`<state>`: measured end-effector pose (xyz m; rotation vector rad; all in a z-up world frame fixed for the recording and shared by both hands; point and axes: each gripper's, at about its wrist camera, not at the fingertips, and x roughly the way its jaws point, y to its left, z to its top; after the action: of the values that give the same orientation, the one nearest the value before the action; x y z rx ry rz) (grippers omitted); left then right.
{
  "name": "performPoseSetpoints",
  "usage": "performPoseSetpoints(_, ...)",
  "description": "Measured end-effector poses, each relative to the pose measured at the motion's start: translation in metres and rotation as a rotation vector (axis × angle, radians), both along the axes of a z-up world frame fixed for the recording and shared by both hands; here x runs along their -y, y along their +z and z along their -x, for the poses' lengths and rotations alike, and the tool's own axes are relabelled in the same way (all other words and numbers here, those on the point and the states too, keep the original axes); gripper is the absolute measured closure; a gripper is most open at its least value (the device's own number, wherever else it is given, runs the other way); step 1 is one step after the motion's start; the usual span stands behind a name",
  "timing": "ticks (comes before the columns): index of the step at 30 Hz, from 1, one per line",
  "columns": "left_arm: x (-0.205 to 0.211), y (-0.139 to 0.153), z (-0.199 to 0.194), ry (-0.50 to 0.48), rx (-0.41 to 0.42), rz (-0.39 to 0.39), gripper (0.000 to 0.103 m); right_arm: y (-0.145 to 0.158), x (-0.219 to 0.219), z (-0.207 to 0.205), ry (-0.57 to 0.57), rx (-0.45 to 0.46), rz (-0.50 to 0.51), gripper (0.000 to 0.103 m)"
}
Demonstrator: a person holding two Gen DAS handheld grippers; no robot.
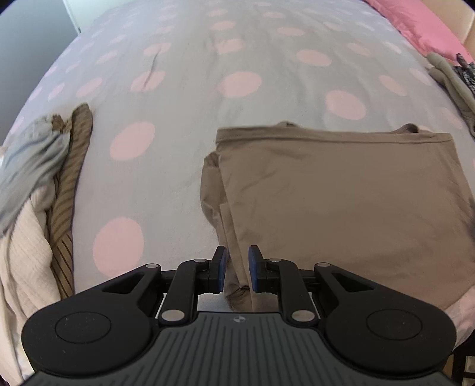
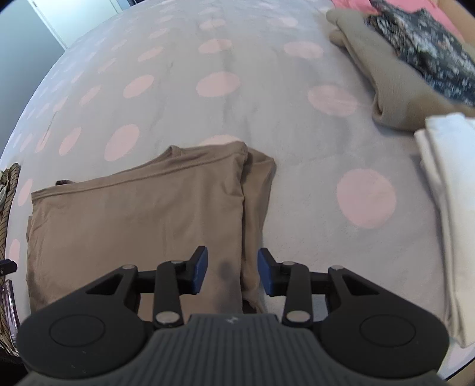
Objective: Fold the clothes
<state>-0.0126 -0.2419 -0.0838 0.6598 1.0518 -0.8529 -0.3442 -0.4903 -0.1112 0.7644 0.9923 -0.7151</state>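
A tan garment (image 1: 341, 207) lies folded into a flat rectangle on the grey bedspread with pink dots (image 1: 166, 184). My left gripper (image 1: 237, 267) hovers over its near left corner, blue pads apart, with the layered edge showing in the gap and untouched by the pads. In the right wrist view the same tan garment (image 2: 133, 225) fills the lower left. My right gripper (image 2: 232, 268) stands open above its near right edge, the fold lines running between the fingers without contact.
A heap of unfolded clothes (image 1: 35, 193), grey, cream and striped brown, lies at the bed's left edge. At the right sit a folded tan piece with a dark patterned garment (image 2: 415, 53) on it and a white folded item (image 2: 451, 193). A pink pillow (image 1: 421, 26) lies far right.
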Motion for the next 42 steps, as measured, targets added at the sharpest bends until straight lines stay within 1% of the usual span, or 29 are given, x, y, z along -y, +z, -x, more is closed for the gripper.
performPoseSetpoints(4, 0.007, -0.007, -0.006, 0.004, -0.005, 0.003, 0.089, -0.019, 0.012, -0.004, -0.003, -0.015, -0.015, 0.063)
performPoseSetpoints(8, 0.017, -0.011, -0.011, 0.017, -0.016, 0.001, 0.089, -0.032, 0.027, -0.013, -0.015, 0.005, -0.04, 0.063)
performPoseSetpoints(13, 0.029, -0.015, -0.014, 0.022, -0.013, -0.008, 0.089, -0.037, 0.041, -0.024, -0.033, 0.034, -0.049, 0.063)
performPoseSetpoints(18, 0.038, -0.018, -0.02, 0.026, -0.008, -0.01, 0.089, -0.044, 0.062, -0.034, -0.113, 0.072, -0.063, 0.063)
performPoseSetpoints(21, 0.041, -0.019, -0.025, 0.031, -0.001, -0.011, 0.089, -0.045, 0.072, -0.042, -0.137, 0.077, -0.043, 0.064)
performPoseSetpoints(22, 0.04, -0.019, -0.027, 0.035, 0.005, -0.011, 0.089, -0.045, 0.075, -0.043, -0.141, 0.076, -0.04, 0.074)
performPoseSetpoints(23, 0.04, -0.019, -0.029, 0.04, 0.01, -0.011, 0.088, -0.045, 0.077, -0.044, -0.145, 0.075, -0.038, 0.088)
performPoseSetpoints(24, 0.04, -0.019, -0.031, 0.048, 0.014, -0.01, 0.088, -0.044, 0.077, -0.044, -0.146, 0.08, -0.041, 0.088)
performPoseSetpoints(25, 0.038, -0.02, -0.034, 0.06, 0.012, -0.009, 0.088, -0.043, 0.077, -0.043, -0.146, 0.086, -0.044, 0.092)
performPoseSetpoints(29, 0.034, -0.02, -0.041, 0.09, 0.001, 0.006, 0.088, -0.026, 0.068, -0.042, -0.108, 0.108, -0.007, 0.095)
performPoseSetpoints(33, 0.034, -0.02, -0.04, 0.085, 0.002, 0.002, 0.088, 0.0, 0.052, -0.049, -0.059, 0.14, 0.001, 0.096)
performPoseSetpoints(37, 0.035, -0.021, -0.038, 0.072, 0.032, -0.024, 0.088, 0.026, 0.028, -0.071, 0.024, 0.155, 0.0, 0.096)
performPoseSetpoints(42, 0.034, -0.02, -0.036, 0.062, 0.04, -0.033, 0.088, 0.052, 0.0, -0.102, 0.093, 0.192, -0.041, 0.096)
